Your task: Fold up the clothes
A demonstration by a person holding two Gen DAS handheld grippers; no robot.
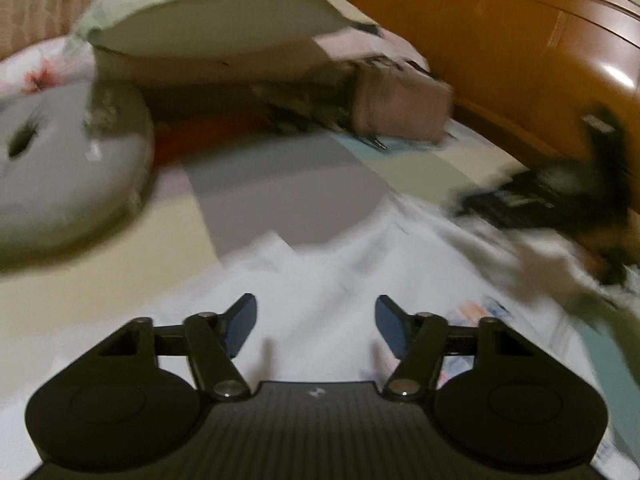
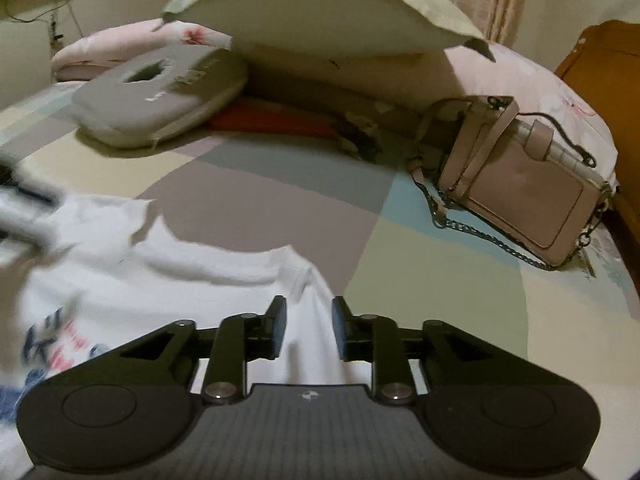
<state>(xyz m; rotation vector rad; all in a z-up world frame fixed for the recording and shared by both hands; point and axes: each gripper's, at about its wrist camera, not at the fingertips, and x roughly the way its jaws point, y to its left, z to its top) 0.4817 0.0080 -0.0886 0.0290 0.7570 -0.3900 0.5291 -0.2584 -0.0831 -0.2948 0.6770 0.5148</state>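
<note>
White shirt (image 2: 168,276), lower frame; our left gripper (image 1: 316,326) angled down over it, jaws wide, empty; our right gripper (image 2: 309,328) likewise, jaws narrow, gripping nothing.

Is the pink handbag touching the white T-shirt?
Apart. The right wrist view shows bare patchwork bedspread between the pink handbag and the white T-shirt.

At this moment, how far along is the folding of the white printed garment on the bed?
Early. The white printed T-shirt lies rumpled on the patchwork bedsheet, with no neat fold visible. The left gripper and right gripper are over it, jaws apart, gripping nothing. Smoothing and all folds remain.
</note>
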